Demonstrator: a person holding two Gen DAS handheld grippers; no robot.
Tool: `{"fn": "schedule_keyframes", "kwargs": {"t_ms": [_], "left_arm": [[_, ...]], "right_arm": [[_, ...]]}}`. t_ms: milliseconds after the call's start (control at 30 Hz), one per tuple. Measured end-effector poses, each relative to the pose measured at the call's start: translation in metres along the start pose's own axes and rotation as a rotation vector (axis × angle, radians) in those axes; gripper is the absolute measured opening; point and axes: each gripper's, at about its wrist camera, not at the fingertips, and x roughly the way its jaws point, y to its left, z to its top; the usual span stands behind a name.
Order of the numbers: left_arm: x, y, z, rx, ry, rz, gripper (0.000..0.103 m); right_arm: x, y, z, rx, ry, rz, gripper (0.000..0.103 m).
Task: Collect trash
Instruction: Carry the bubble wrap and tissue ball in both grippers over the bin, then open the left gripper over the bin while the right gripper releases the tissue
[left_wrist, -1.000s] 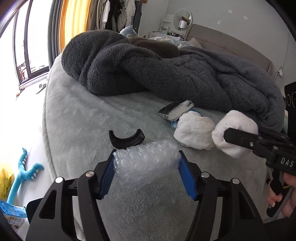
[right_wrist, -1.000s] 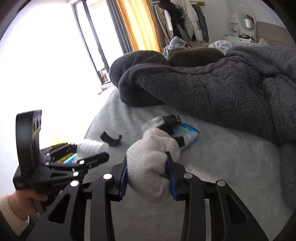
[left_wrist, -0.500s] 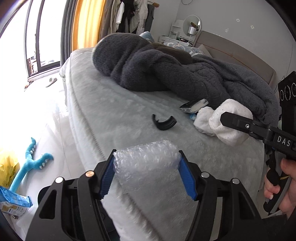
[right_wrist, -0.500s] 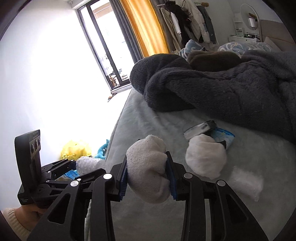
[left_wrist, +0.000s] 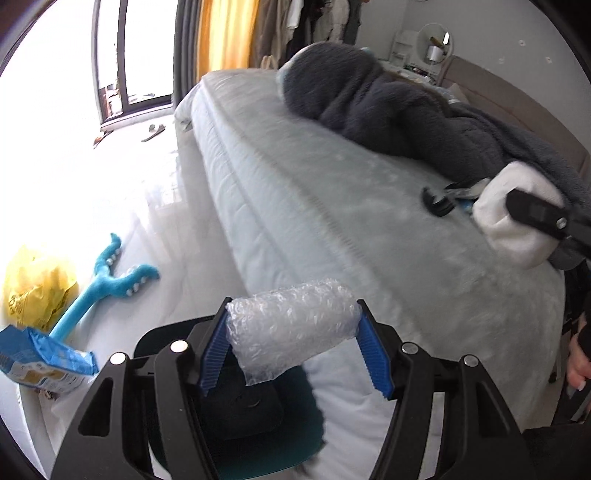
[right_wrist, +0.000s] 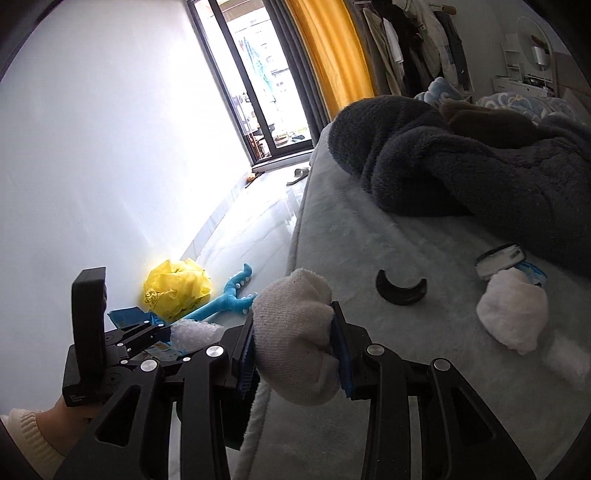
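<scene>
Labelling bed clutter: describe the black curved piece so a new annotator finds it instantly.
Start at the pale bed with the dark grey blanket heaped on it. On the bare cover in front of that heap lies a black crescent-shaped piece. Unlike the white bundle beside it, it is hard, dark and curved.

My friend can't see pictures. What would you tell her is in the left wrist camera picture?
The left gripper squeezes a roll of bubble wrap beside a pale bed. At right, the right gripper holds a white sock. A blue toy and yellow bag lie on the floor.
</scene>
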Motion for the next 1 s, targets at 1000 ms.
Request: {"fn": "schedule_keyframes", "kwargs": {"t_ms": [1000], "left_arm": [[0.048,0.118,-0.086,-0.078,0.446,0.047,0.07]], "right_arm": [[0.12,0.113,-0.013,-0.118,0.191,0.117,0.037]]}}
